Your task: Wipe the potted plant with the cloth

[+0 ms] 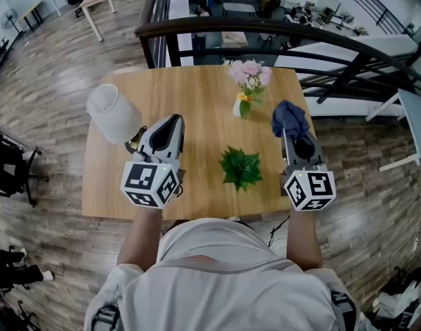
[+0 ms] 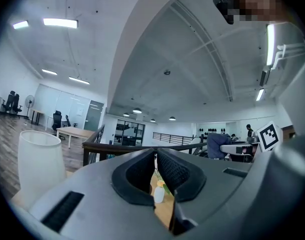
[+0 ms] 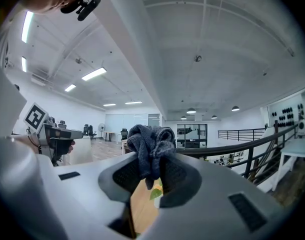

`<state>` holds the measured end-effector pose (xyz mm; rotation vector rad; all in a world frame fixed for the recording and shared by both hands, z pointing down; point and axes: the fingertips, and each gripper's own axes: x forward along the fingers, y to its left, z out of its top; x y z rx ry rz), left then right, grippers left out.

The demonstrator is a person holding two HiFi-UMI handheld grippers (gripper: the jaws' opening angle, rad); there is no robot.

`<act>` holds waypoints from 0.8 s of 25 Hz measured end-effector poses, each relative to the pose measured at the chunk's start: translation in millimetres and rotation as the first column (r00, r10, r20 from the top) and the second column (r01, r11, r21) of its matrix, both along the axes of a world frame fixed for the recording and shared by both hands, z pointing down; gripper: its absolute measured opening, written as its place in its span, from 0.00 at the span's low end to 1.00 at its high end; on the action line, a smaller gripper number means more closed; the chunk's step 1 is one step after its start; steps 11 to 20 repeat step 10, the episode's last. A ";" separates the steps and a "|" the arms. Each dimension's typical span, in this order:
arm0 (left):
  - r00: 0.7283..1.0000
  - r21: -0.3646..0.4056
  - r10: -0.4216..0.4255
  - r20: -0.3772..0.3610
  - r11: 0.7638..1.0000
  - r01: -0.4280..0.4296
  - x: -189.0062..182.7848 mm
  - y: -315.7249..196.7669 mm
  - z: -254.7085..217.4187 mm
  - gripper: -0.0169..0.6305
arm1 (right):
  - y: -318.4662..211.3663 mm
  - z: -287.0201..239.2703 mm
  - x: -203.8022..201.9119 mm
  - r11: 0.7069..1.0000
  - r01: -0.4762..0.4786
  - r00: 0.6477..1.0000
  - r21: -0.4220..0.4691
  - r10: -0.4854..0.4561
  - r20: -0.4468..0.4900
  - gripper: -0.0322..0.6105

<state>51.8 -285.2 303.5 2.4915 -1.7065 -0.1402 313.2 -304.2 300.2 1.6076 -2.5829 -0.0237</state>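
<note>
Holding a bunched dark blue cloth (image 3: 150,144), the right gripper (image 1: 293,136) has its jaws clamped on the fabric, which bulges up over the tips and hangs a little way down between the pads. It hovers over the right edge of the wooden table (image 1: 197,95). The left gripper (image 2: 155,153) is empty, its jaws closed with the tips meeting, and it hangs over the left half of the table near the front edge. The small green potted plant (image 1: 241,167) stands close to the front edge, right of centre, between the two grippers and touched by neither. A white vase of pink flowers (image 1: 248,81) stands near the far edge. A white table lamp (image 1: 114,112) sits near the left edge.
</note>
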 end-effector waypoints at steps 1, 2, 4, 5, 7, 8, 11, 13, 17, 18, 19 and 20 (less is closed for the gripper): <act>1.000 0.000 0.001 0.000 1.000 -0.001 0.3 0.4 -0.3 0.07 | 0.5 0.1 0.2 1.000 0.000 1.000 -0.002 0.000 0.000 0.25; 1.000 0.000 0.002 0.000 1.000 -0.002 0.6 0.7 -0.7 0.07 | 0.8 0.5 -0.1 1.000 0.001 1.000 -0.006 -0.001 -0.001 0.25; 1.000 0.003 0.002 0.000 1.000 -0.002 1.0 1.0 -1.1 0.07 | 0.8 2.4 -1.7 1.000 0.009 1.000 -0.014 -0.009 -0.004 0.25; 1.000 0.004 0.002 0.000 1.000 -0.002 1.3 1.4 -0.8 0.07 | 1.0 3.9 -2.7 1.000 0.014 1.000 -0.018 -0.014 -0.005 0.25; 1.000 0.002 0.004 0.004 1.000 -0.004 2.0 2.7 0.7 0.07 | 2.5 6.8 -4.3 0.999 0.020 1.000 -0.026 -0.021 -0.004 0.25; 1.000 0.001 0.005 0.006 1.000 -0.005 2.3 3.3 1.4 0.07 | 3.2 7.8 -5.0 0.999 0.023 1.000 -0.028 -0.023 -0.003 0.25; 1.000 -0.002 0.009 0.011 1.000 -0.009 2.8 4.4 2.5 0.07 | 4.4 9.0 -6.5 0.999 0.026 1.000 -0.032 -0.026 -0.001 0.25; 1.000 -0.002 0.009 0.011 1.000 -0.009 2.8 4.4 2.5 0.07 | 4.4 9.0 -6.5 0.999 0.026 1.000 -0.032 -0.026 -0.001 0.25; 1.000 -0.002 0.009 0.011 1.000 -0.009 2.8 4.4 2.5 0.07 | 4.4 9.0 -6.5 0.999 0.026 1.000 -0.032 -0.026 -0.001 0.25; 1.000 -0.002 0.009 0.011 1.000 -0.009 2.8 4.4 2.5 0.07 | 4.4 9.0 -6.5 0.999 0.026 1.000 -0.032 -0.026 -0.001 0.25; 1.000 -0.002 0.009 0.011 1.000 -0.009 2.8 4.4 2.5 0.07 | 4.4 9.0 -6.5 0.999 0.026 1.000 -0.032 -0.026 -0.001 0.25; 1.000 -0.002 0.009 0.011 1.000 -0.009 2.8 4.4 2.5 0.07 | 4.4 9.0 -6.5 0.999 0.026 1.000 -0.032 -0.026 -0.001 0.25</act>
